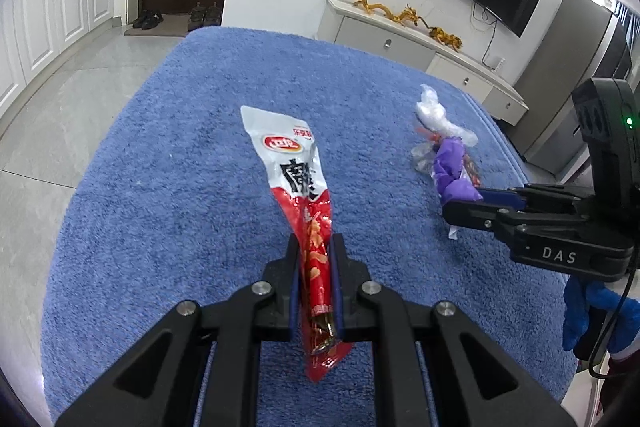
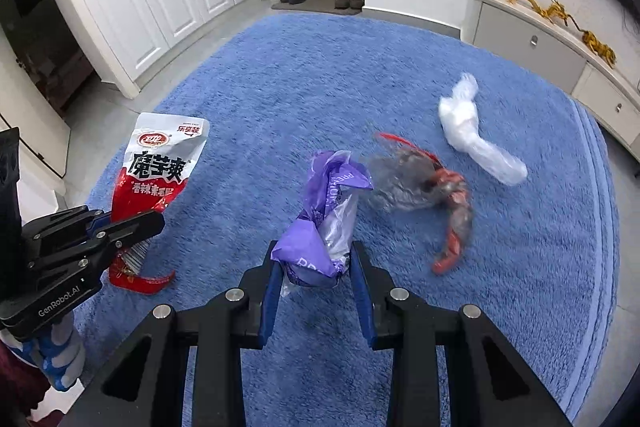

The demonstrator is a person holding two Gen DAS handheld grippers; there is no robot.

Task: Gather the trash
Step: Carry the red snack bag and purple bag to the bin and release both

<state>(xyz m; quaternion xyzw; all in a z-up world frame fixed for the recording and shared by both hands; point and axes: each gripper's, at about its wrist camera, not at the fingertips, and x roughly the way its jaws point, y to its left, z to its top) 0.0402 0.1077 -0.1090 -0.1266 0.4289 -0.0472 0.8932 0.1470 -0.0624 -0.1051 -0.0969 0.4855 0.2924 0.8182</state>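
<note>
Two grippers hold trash above the blue rug (image 2: pixel 400 67): left gripper (image 1: pixel 316 267) fingers clamped on a red-and-white snack packet (image 1: pixel 292 163), right gripper (image 2: pixel 316 275) fingers clamped on a purple wrapper (image 2: pixel 320 219).

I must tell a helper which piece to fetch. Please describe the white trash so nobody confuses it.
On the blue carpet, look toward the long white cabinet. The crumpled white plastic bag lies there, farthest from both grippers, plain white without print.
</note>
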